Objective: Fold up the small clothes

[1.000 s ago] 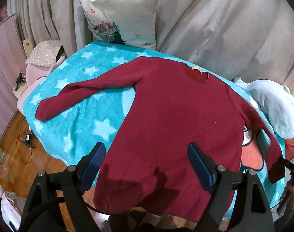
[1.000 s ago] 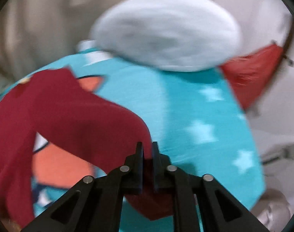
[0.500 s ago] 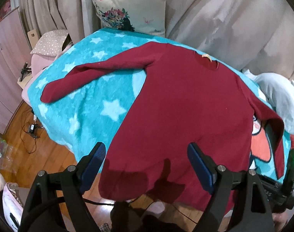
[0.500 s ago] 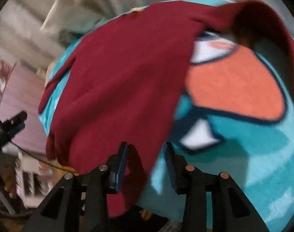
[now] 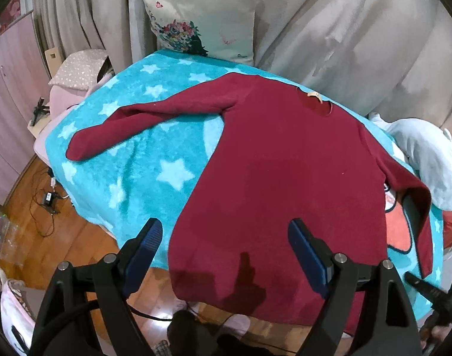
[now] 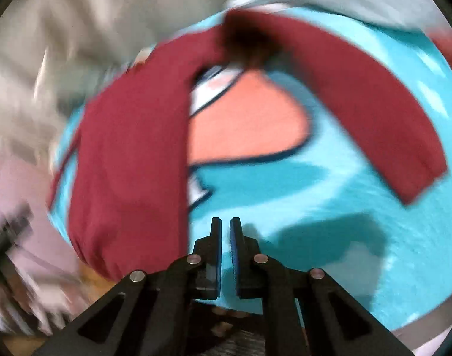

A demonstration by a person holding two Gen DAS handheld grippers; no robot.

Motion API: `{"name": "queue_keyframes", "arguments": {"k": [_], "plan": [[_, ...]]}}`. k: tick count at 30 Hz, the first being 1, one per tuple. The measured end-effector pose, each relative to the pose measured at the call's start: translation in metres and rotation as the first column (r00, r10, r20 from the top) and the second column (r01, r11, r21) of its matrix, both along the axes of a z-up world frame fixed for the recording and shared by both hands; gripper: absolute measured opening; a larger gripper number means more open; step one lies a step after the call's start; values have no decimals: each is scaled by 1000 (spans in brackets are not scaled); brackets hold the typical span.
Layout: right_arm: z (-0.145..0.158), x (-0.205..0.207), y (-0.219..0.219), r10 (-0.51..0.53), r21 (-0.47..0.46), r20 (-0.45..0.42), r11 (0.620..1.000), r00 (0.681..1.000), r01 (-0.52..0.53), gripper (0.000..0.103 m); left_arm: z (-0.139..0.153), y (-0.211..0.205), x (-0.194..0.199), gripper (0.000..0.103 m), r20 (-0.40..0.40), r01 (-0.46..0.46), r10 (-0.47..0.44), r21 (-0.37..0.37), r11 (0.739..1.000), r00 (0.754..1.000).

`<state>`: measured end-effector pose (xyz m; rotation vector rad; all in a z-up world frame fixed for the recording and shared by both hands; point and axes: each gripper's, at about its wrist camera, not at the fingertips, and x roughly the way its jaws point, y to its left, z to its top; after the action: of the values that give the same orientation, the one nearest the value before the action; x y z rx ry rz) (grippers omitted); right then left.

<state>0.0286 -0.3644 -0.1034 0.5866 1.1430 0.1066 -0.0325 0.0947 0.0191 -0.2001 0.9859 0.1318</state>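
On the bed's star-patterned blanket [image 5: 131, 178], the red sweater [image 5: 279, 178] is lying spread flat, hem hanging over the near edge. The right tool [image 6: 225, 255], which was pinching the right sleeve [image 6: 374, 112] a second ago, is now nearly closed on nothing, the sleeve dropped angled on the blanket. The left tool [image 5: 224, 255] is still hovering wide over the hem, so folding looks barely begun.

Nothing readable here tbh. The tan neck tag [image 5: 314, 96] on the red sweater [image 5: 285, 178], up around 1 o'clock in the left wrist view, is too small to read.
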Motion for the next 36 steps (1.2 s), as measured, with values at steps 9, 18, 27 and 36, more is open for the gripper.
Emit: {"name": "queue_keyframes", "arguments": {"k": [9,18,27,36], "plan": [[-26,-28,-102,-450,414,-31,807,893,421,50,7,-16,6,86,15,48,-48,11,999,999],[-43,-31,-138,-623,443,-95,672,777,593,49,12,-19,10,86,20,44,-45,26,999,999],[-19,-48,-138,-538,148,-62,828,841,541,53,13,-26,20,86,24,54,-54,9,998,998],[-19,2,-131,-453,-21,37,891,891,454,8,25,-43,22,86,71,96,-96,7,995,993]]}}
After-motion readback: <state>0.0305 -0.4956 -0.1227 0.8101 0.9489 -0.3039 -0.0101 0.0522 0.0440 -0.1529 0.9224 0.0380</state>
